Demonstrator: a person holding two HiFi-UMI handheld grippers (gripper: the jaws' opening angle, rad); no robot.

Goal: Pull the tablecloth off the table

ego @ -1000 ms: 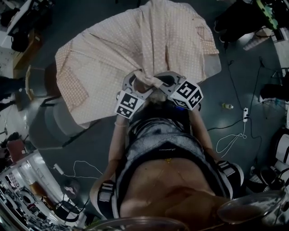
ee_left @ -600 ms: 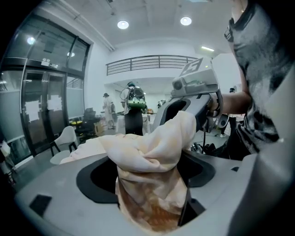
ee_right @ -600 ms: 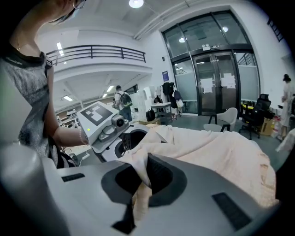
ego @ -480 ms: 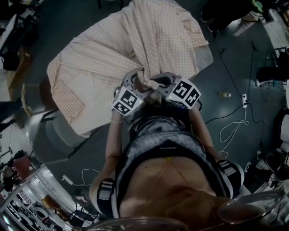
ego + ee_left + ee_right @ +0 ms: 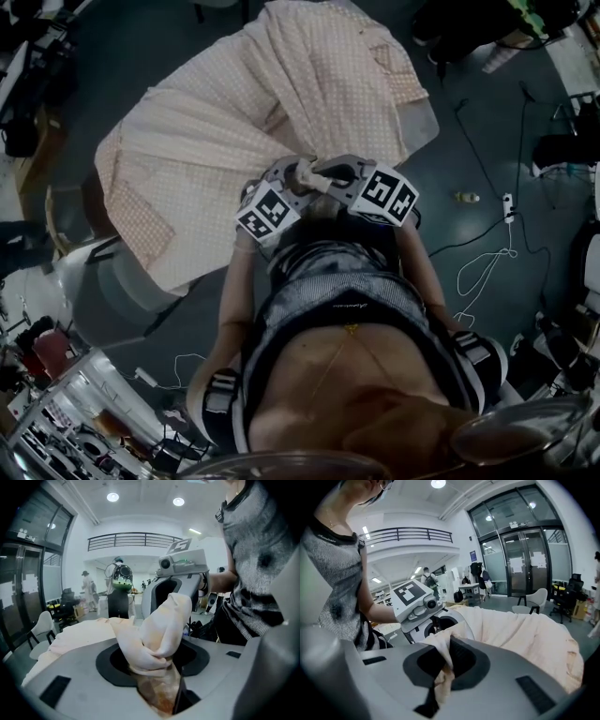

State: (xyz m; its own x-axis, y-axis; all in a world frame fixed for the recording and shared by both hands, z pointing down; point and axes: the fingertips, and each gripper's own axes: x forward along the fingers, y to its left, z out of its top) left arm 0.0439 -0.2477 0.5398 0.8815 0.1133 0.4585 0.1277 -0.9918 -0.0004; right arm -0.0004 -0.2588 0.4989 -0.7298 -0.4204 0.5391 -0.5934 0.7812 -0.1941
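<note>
L gripper [image 5: 157,670]: jaws have just been closing, w/ a thick bunch of tablecloth [image 5: 161,630] wedged between them; fabric fills the gap and the pads press on it. R gripper [image 5: 440,667]: jaws tight together on a thin fold of the same cloth.

Both grippers sit at the near edge of the table [image 5: 427,122], side by side, tips turned toward each other. A twisted roll of cloth spans betw. them. The person's torso is directly behind them, on the table's near side.

Tablecloth: pale, small dot pattern, covers most of the table top. It is gathered in ridges running from the grippers toward the table's far side and spreads wide to its left. Bare rim shows at the table's right edge.

Chair [image 5: 98,277]: just left of the table, near side. Power strip [image 5: 508,203] w/ white cable: on floor, well right of the table.
</note>
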